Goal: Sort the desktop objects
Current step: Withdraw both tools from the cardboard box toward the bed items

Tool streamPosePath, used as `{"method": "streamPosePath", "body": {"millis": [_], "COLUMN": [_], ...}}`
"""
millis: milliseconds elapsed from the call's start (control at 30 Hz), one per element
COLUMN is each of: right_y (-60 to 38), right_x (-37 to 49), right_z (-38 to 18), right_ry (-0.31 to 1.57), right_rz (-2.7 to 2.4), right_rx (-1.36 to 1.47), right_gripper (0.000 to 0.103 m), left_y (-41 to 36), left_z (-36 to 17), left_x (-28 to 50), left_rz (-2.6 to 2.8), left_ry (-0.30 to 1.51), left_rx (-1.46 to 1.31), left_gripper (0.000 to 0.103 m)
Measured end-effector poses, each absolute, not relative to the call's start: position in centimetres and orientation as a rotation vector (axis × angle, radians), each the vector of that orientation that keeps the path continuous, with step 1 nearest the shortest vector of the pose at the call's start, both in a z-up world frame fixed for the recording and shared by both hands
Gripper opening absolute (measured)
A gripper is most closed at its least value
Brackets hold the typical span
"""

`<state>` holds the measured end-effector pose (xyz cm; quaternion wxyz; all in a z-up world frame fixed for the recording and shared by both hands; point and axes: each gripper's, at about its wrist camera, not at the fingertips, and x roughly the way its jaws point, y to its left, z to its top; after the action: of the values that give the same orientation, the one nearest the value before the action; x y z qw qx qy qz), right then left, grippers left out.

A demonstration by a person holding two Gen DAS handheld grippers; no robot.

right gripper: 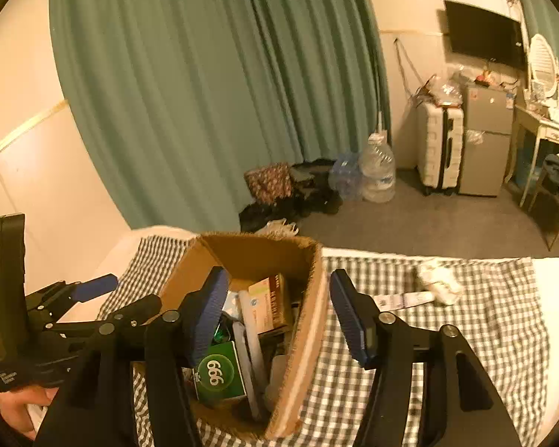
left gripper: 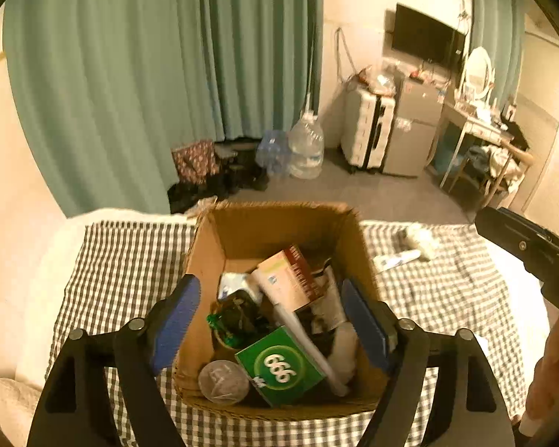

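Note:
A brown cardboard box point(left gripper: 279, 223) point(right gripper: 257, 253) stands open on a checkered cloth point(left gripper: 123, 260) point(right gripper: 447, 335). Inside lie a green carton marked 999 point(left gripper: 279, 367) point(right gripper: 218, 372), a red-and-white carton point(left gripper: 290, 279) point(right gripper: 270, 301), a round silver lid point(left gripper: 223, 381), a long white tube and dark wrapped items. My left gripper point(left gripper: 270, 285) hangs open above the box with nothing between its blue pads. My right gripper point(right gripper: 276, 275) is open too, its fingers either side of the box's right wall without touching it. On the cloth to the right lie a white tube point(left gripper: 397, 260) point(right gripper: 406, 300) and crumpled tissue point(left gripper: 421, 238) point(right gripper: 439, 279).
The cloth covers a white bed whose far edge drops to grey carpet. Beyond stand teal curtains point(left gripper: 149, 74), large water bottles point(left gripper: 305, 145), a white suitcase point(left gripper: 367, 134), a small fridge point(left gripper: 413, 126), a wall TV and a dressing table. A hand point(right gripper: 15, 406) holds the left gripper.

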<state>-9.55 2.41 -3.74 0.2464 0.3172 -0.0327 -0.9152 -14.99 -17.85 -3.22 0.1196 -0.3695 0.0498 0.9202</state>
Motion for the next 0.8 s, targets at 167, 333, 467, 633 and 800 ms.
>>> {"method": "streamPosePath", "body": {"millis": [167, 333, 467, 633, 800], "right_y": [6.1, 10.3, 13.5, 17.2, 21.3], "right_x": [-7.1, -5.6, -4.2, -2.8, -1.8], "right_z": [-0.8, 1.5, 3.1, 4.4, 4.9], "right_ry": [-0.117, -0.179, -0.187, -0.177, -0.195], "right_rz": [-2.573, -2.660, -2.743, -2.834, -2.895], "right_rx": [0.788, 0.745, 0.697, 0.664, 0.667], "right_gripper": [0.078, 0.093, 0.103, 0.103, 0.103], "left_y": [-16.0, -13.6, -11.8, -9.3, -6.9], "left_z": [-0.4, 2.0, 3.4, 4.4, 4.3], "left_x": [-12.6, -10.5, -9.2, -7.7, -6.2], "left_rz": [2.714, 2.729, 2.738, 2.721, 2.691], "left_ry": [0.124, 0.136, 0.119, 0.131, 0.151], "left_rx": [-0.986, -0.915, -0.873, -0.833, -0.815], "left_gripper": [0.097, 0.103, 0.103, 0.103, 0.103]}}
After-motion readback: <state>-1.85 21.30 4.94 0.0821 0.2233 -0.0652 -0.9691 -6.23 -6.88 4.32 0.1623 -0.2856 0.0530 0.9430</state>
